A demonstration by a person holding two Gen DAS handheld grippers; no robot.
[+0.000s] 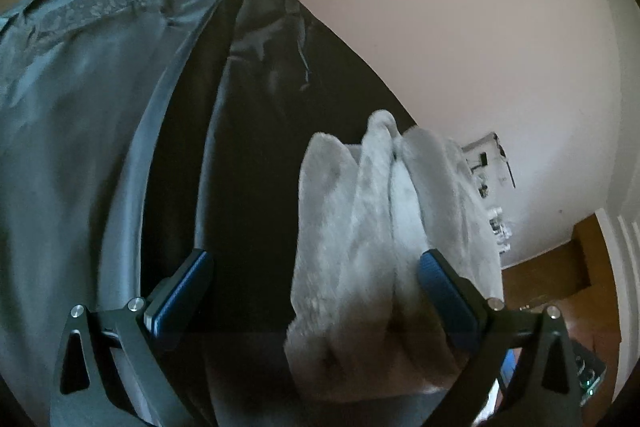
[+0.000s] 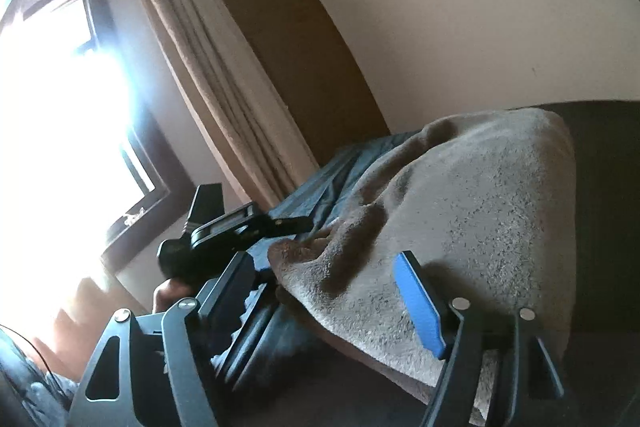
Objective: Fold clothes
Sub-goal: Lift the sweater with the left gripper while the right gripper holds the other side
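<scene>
Fleece garment (image 1: 384, 235), bunched in folds on the dark bed cover (image 1: 256, 147). Left gripper (image 1: 316, 291) fingers spread wide with the fleece between them, ungripped; right gripper (image 2: 328, 287) equally wide open beside the fleece (image 2: 460, 211), nothing held

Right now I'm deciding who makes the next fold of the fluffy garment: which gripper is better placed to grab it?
Probably the left gripper: the fluffy garment bunches between its open fingers. The right gripper is also open, with the cloth mostly beside one finger.
</scene>
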